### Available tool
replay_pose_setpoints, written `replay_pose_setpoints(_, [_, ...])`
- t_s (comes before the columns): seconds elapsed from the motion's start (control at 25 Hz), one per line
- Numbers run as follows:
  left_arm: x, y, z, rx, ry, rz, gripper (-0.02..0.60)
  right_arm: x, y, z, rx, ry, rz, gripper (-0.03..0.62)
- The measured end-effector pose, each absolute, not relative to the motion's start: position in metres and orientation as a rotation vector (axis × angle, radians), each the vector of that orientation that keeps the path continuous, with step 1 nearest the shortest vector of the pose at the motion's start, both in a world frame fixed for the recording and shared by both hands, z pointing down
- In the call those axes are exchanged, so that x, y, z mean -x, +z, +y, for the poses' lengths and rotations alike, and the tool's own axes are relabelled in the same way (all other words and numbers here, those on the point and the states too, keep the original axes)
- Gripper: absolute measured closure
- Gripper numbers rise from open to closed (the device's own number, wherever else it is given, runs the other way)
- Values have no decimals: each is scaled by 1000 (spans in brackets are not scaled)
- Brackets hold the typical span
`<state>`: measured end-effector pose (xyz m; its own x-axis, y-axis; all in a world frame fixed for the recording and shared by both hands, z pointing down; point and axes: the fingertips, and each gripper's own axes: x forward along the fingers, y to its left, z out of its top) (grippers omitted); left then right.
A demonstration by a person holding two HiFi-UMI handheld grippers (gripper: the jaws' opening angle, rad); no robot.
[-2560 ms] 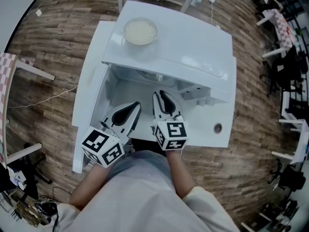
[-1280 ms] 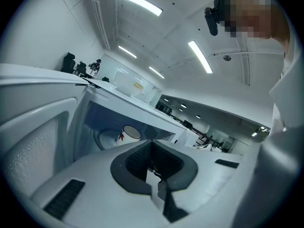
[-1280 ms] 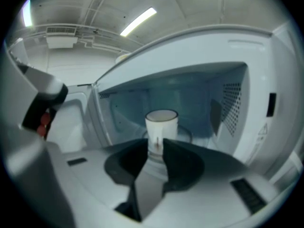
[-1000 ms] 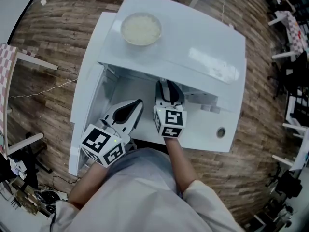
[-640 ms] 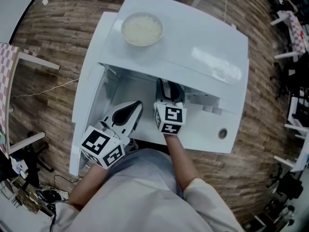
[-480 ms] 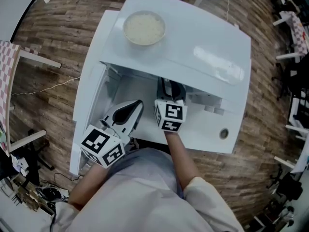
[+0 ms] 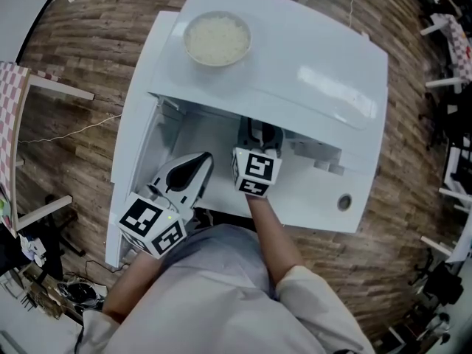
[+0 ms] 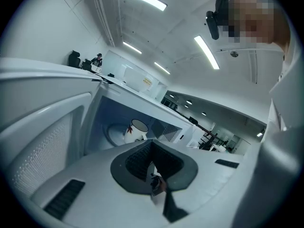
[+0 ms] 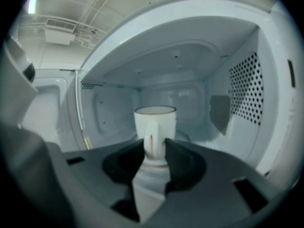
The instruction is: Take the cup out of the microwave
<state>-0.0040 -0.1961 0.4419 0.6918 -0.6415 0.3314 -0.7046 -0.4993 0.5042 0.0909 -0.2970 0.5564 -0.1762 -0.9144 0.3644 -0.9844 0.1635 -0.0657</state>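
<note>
The white cup (image 9: 155, 122) stands far back inside the open white microwave oven (image 7: 310, 57). The right claw (image 9: 155, 151) is in there, and its jaws look pinched on the cup's handle. I think the next move is a slow, level pull out. What is in the cup cannot be seen. The left claw (image 8: 151, 151) is closed on nothing, near the door. On top, a round pale bowl (image 7: 186, 41) holds white rice (image 7: 217, 39).

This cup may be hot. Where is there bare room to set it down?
The microwave top is bare right of the bowl. The opening is crowded: right claw at the cup, left claw near the open door.
</note>
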Motion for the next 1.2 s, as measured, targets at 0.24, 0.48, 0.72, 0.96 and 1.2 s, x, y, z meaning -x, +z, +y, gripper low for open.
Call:
replay_pose_setpoints(0.24, [3,443,-194,-2282,151,-1019,571,-91,554,-298,-1868,393,-2210,464])
replay_pose_setpoints(0.48, [2,443,-190,-2278,157,-1015,571,-90,549,-298,-1891,360,-2212,503])
replay_pose_setpoints(0.72, [2,442,-188,-2279,165,-1012,571,-90,548,-299,-1899,356,-2210,507])
replay_pose_setpoints(0.96, [4,442,-188,-2278,167,-1012,572,-89,547,-298,-1901,346,-2212,510])
replay_pose_setpoints(1.2, [4,444,-187,-2274,167,-1009,571,-90,549,-299,-1894,348,-2220,511])
